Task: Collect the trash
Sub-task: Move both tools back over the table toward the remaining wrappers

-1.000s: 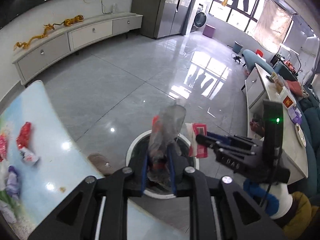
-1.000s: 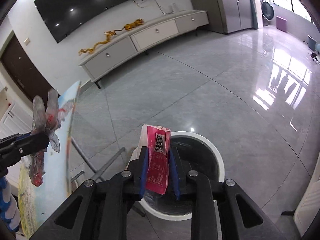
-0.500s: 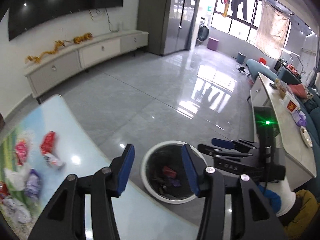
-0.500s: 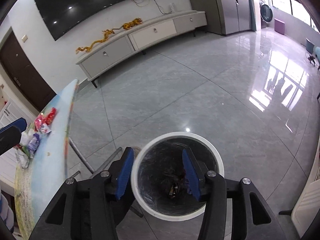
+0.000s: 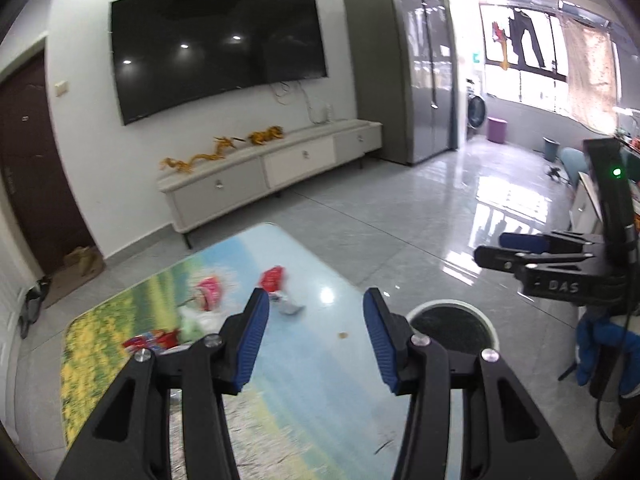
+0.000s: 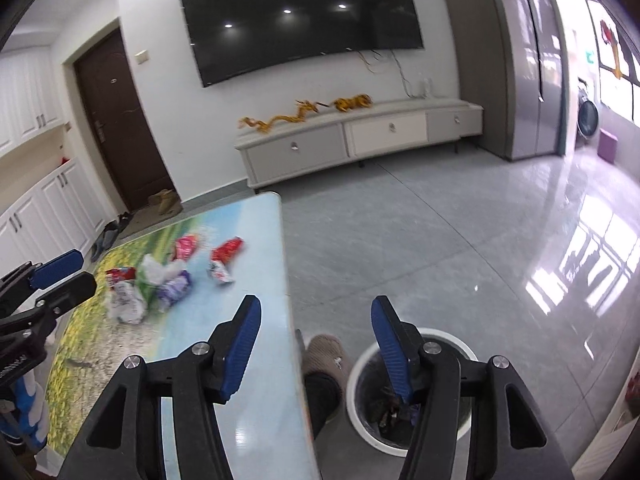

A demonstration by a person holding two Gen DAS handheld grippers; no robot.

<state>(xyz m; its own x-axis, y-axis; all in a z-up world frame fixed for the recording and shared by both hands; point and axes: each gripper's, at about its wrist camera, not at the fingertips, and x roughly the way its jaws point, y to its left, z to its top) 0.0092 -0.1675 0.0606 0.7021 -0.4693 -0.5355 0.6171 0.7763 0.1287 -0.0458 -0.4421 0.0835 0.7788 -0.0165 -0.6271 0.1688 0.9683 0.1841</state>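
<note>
The left gripper [image 5: 316,308] hangs above the table with its blue-padded jaws apart and nothing between them. The right gripper [image 6: 316,316] is spreading its jaws at this moment, also empty, straddling the table's right edge with one finger over the tabletop and the other over the bin.

Under both lies the glossy rectangular table printed with a meadow-and-sky picture [image 5: 304,364]. The trash sits toward its far end: a red crinkled snack wrapper [image 6: 227,249] nearest the right edge, a pink wrapper [image 6: 186,246] beside it, then a huddle of white, green and purple crumpled bags [image 6: 154,286] further toward the left edge. A small brown crumb [image 5: 343,335] rests alone near the right edge.

Off that right edge, on the floor, stands the round white-rimmed waste bin with a black liner [image 6: 362,408], scraps visible at its bottom. A person's foot in a beige slipper [image 6: 326,354] is wedged between bin and table.

Beyond, polished grey floor tiles [image 6: 420,240] run to a long low white cabinet [image 6: 360,136] carrying golden dragon ornaments [image 6: 304,114], beneath a big black wall-mounted television [image 6: 300,16]. A dark brown door [image 6: 120,120] stands left; a tall grey fridge [image 5: 404,76] right.
</note>
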